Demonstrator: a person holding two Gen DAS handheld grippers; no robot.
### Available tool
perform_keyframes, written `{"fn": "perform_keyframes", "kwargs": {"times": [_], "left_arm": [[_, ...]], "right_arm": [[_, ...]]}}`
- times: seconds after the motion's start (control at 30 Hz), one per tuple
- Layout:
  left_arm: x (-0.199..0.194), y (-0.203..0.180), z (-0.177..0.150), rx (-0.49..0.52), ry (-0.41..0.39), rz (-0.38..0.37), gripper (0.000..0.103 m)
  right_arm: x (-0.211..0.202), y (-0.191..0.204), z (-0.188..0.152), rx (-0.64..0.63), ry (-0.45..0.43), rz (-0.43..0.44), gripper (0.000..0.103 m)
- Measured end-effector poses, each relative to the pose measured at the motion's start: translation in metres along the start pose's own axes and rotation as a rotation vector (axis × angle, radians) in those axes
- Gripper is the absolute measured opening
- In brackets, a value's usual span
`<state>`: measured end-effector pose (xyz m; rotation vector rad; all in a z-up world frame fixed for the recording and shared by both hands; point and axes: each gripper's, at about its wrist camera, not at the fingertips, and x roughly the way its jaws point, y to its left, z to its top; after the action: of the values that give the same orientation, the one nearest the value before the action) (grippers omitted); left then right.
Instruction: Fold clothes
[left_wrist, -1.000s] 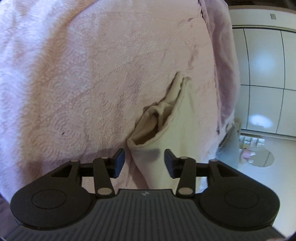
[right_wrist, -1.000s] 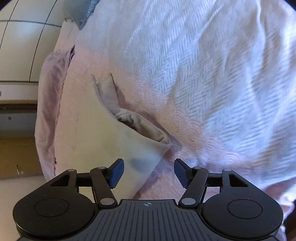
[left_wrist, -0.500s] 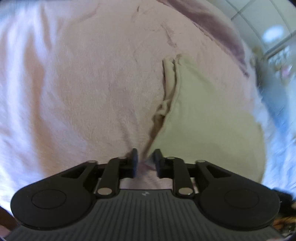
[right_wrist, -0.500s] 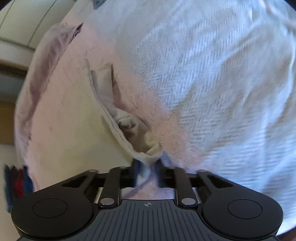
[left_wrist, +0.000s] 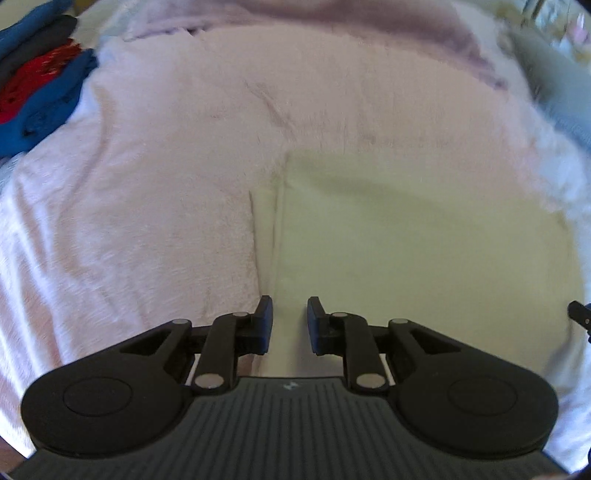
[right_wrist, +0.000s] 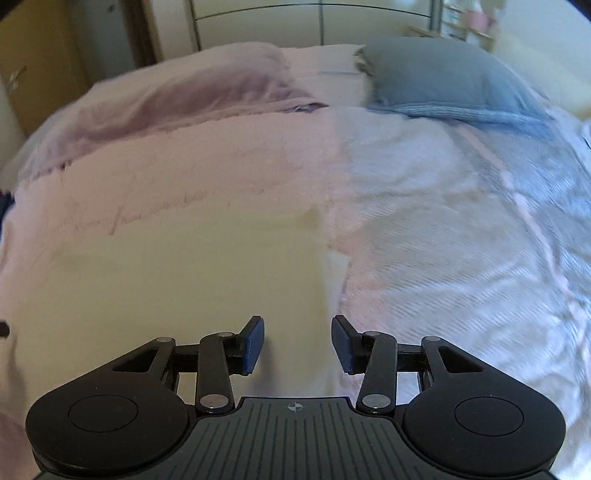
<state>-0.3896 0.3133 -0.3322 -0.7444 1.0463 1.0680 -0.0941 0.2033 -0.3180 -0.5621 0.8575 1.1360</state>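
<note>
- My left claw (left_wrist: 290, 325) has its jaws parted with a gap between the blue pads and nothing clamped; it hangs over the near left edge of the pale cream flat-lying cotton garment (left_wrist: 406, 258).
- My right claw (right_wrist: 297, 345) is likewise parted and empty, over the near right edge of that same garment (right_wrist: 166, 277).
- The garment lies spread flat on the pink textured bedspread (left_wrist: 147, 203), with a narrow doubled strip running along its left side; its far edge is square and smooth.
- Whether this flat shape is one fold among more to come or the finished lay, I cannot settle: it fits a piece just laid out as well as one already folded down.
- To handle this cloth well, I judge that any pinch should take only the cream fabric, not the bedspread under it, and both claws should take matching corners so the edges meet evenly.
- Thin, limp cloth; it will likely sag and skew if lifted from one side only.
- Further out: a grey-blue pillow (right_wrist: 443, 85) at the bed's head, and a heap of blue and red clothes (left_wrist: 37, 81) at the far left.
</note>
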Motion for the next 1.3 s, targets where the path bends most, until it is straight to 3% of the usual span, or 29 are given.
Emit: {"fn": "perform_keyframes", "kwargs": {"times": [0.1, 0.23, 0.47, 0.53, 0.6, 0.77, 0.87, 0.97, 1.13, 1.3], "left_arm": [[0.022, -0.007, -0.002, 0.013, 0.041, 0.038, 0.019], [0.02, -0.011, -0.004, 0.044, 0.04, 0.067, 0.021], [0.016, -0.015, -0.002, 0.043, 0.049, 0.083, 0.022], [0.016, -0.015, 0.0, 0.036, 0.047, 0.081, 0.022], [0.008, -0.013, -0.001, 0.025, 0.035, 0.066, 0.02], [-0.026, -0.007, -0.012, 0.026, -0.105, -0.034, 0.011], [-0.024, -0.006, -0.019, 0.044, -0.121, -0.071, 0.006], [-0.005, -0.004, -0.026, 0.041, -0.09, -0.067, 0.006], [0.009, -0.003, -0.032, 0.034, -0.074, -0.055, 0.005], [-0.009, -0.004, -0.029, 0.038, -0.116, -0.081, 0.006]], "right_arm": [[0.025, -0.012, -0.009, 0.06, 0.06, 0.014, 0.044], [0.028, -0.027, -0.011, 0.138, 0.091, 0.055, 0.045], [0.023, -0.016, 0.001, 0.117, 0.118, 0.026, 0.045], [0.014, -0.012, 0.002, 0.11, 0.089, 0.018, 0.045], [0.003, -0.009, 0.002, 0.103, 0.053, 0.011, 0.045], [-0.023, 0.001, 0.003, 0.086, -0.036, -0.006, 0.045], [-0.029, 0.009, 0.001, 0.08, -0.057, 0.038, 0.044], [-0.024, 0.016, -0.004, 0.059, -0.052, 0.071, 0.041], [0.007, 0.005, -0.016, 0.102, 0.066, 0.066, 0.037], [-0.015, -0.007, -0.008, 0.129, -0.003, 0.103, 0.037]]}}
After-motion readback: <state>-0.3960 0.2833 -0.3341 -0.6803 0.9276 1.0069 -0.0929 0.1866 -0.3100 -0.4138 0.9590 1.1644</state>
